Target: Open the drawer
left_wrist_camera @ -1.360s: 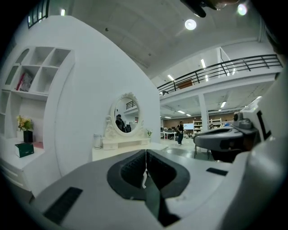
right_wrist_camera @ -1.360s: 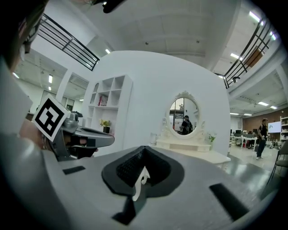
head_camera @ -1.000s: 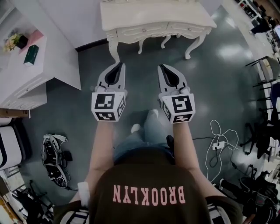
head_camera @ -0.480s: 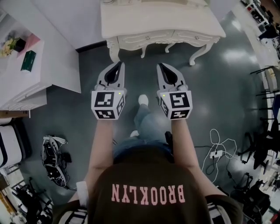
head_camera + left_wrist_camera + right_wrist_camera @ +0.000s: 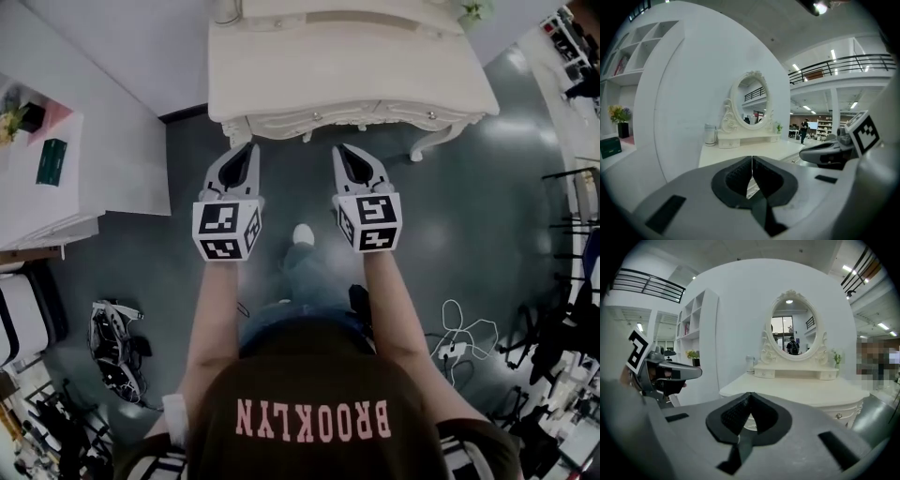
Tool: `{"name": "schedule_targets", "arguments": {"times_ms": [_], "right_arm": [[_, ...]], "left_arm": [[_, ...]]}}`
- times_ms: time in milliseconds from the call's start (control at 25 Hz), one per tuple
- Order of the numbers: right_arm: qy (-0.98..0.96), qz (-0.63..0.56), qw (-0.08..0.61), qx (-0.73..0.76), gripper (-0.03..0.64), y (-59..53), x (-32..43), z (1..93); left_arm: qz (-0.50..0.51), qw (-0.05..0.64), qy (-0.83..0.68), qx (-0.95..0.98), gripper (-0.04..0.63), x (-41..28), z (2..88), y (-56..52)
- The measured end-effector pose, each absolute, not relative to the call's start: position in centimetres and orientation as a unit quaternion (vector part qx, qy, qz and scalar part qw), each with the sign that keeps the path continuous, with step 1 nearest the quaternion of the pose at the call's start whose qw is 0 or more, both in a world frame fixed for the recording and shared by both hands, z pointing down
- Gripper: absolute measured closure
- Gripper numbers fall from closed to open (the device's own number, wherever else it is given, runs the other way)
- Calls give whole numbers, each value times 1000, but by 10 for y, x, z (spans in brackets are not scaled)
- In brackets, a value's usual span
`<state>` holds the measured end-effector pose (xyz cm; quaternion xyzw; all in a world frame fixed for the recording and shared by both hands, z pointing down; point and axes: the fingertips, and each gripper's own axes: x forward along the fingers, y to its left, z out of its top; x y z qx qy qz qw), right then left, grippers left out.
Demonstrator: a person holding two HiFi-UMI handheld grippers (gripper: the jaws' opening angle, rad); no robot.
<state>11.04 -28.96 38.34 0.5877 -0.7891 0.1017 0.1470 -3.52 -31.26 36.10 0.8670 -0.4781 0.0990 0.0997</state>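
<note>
A white dressing table (image 5: 347,66) stands ahead with an oval mirror (image 5: 790,326) on top. Its drawer fronts (image 5: 375,116) run along the carved front edge; one drawer with a small knob (image 5: 840,416) shows in the right gripper view. My left gripper (image 5: 254,146) and right gripper (image 5: 337,148) are held side by side, pointing at the table and just short of its front edge. Both are shut with nothing between their jaws. In the left gripper view, the left gripper (image 5: 752,157) faces the tabletop (image 5: 754,152), and the right gripper (image 5: 751,393) faces its own side.
A white shelf unit (image 5: 66,202) with a green box (image 5: 52,161) stands at the left. Loose gear (image 5: 117,342) lies on the grey floor at lower left, cables (image 5: 459,342) at lower right. The person's shoe (image 5: 302,234) is below the grippers.
The person has walked toward the dressing table, so it now lies much nearer both grippers. Both grippers have stayed shut and side by side.
</note>
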Motion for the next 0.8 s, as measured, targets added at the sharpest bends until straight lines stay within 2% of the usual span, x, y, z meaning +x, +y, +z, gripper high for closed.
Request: {"name": "schedule_targets", "arguments": {"times_ms": [640,720,800], "right_arm": [[-780,200,197,559,615,-405,133,516],[-776,215,203,557,535,-411,134,531],[-771,224,206,559,508,-417,134,543]], "left_arm": [[161,175,-494,836,589,-8,455,-411],[166,181,-495,833,589,-8,465,-415],[169,189,-495,831,591,-8,473,-417]]}}
